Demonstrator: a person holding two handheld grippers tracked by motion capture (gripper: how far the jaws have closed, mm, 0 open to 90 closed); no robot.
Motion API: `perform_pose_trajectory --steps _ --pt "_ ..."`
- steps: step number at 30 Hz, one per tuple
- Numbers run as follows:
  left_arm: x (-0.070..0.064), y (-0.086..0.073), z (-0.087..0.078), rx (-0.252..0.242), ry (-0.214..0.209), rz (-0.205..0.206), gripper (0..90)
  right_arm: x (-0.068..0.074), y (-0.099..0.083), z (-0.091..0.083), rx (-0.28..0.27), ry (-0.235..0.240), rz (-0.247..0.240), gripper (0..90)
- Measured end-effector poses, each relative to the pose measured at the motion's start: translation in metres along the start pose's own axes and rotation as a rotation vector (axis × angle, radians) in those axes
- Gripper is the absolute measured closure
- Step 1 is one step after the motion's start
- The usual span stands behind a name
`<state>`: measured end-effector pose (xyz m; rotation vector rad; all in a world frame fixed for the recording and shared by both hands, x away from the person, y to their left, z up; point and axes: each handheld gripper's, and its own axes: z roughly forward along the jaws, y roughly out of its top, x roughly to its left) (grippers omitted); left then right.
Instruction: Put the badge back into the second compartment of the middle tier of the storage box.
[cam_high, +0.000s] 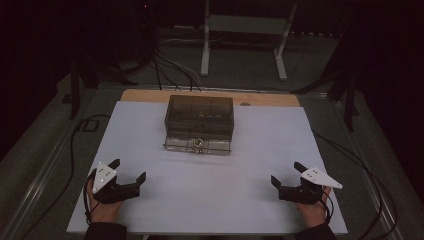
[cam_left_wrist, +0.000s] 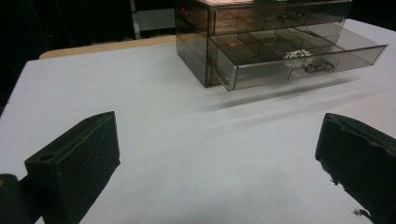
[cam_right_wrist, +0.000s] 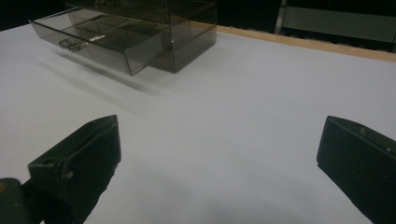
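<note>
One white table top (cam_high: 250, 165) fills the middle of the high view, with a strip of bare wood (cam_high: 150, 95) showing along its 12 o'clock edge. Beyond it, on the dark floor, stands one pale metal frame (cam_high: 245, 30) with two legs, and several black cables (cam_high: 170, 70) run past it.

One smoky, see-through drawer box (cam_high: 199, 117) stands on the table toward 12 o'clock, just short of the wooden strip. The left gripper view shows two drawer levels: an upper one (cam_left_wrist: 280, 16) pushed in and a lower drawer (cam_left_wrist: 299, 58) pulled out, overhanging the table and casting a shadow. This open drawer is split into small compartments; an exact count cannot be made out. One small pale, glittery cluster (cam_left_wrist: 297, 53) lies in a compartment near the drawer's front wall, just behind its handle (cam_left_wrist: 319, 68).

Two grippers rest near the 6 o'clock edge, well apart from each other and from the box. The left gripper (cam_high: 129, 171) sits at about 7 o'clock, held by one hand (cam_high: 102, 207); its jaws are spread wide and hold nothing. The right gripper (cam_high: 287, 173) sits at about 5 o'clock in the other hand (cam_high: 314, 210), jaws likewise spread wide and empty. Each carries one grey three-cornered plate (cam_high: 104, 176).
</note>
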<state>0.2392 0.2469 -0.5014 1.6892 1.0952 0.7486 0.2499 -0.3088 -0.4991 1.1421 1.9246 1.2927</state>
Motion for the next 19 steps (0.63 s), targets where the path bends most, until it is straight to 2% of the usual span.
perform_pose_trajectory --steps 7,19 --pt "0.0048 -0.0006 -0.0058 -0.034 0.026 -0.027 1.1 -0.0003 -0.0003 0.0022 0.013 -0.004 -0.002 0.0" --pt "0.0062 -0.0009 -0.0061 -0.026 0.033 -0.021 1.2 -0.0027 -0.0009 0.003 0.022 -0.012 0.008 0.0"
